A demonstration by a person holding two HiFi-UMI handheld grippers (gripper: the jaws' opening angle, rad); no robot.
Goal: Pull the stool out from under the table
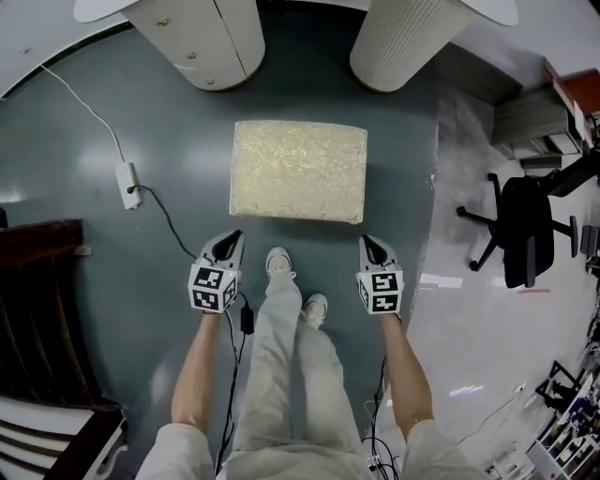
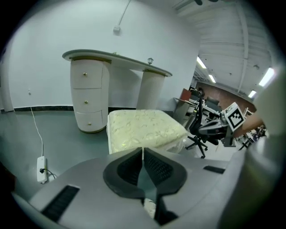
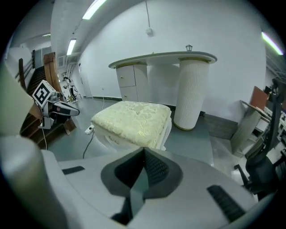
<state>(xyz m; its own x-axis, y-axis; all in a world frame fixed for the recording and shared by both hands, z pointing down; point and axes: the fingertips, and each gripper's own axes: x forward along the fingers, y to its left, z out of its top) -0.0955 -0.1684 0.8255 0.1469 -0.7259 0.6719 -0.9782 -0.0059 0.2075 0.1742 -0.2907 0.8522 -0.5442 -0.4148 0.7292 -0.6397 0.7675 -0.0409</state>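
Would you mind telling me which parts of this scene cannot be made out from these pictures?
- Stool legs: head view, hidden beneath its own cushion.
- Table: head view, its top is cut off by the upper edge.
- Dark wooden furniture: head view, cut off by the left edge.
- Small ornament on the table: right gripper view, too small to identify.

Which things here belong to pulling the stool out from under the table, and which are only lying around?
Belongs to the job:
stool; table; left gripper and right gripper, both shut and empty.

Just lying about:
power strip; black office chair; dark wooden chair.
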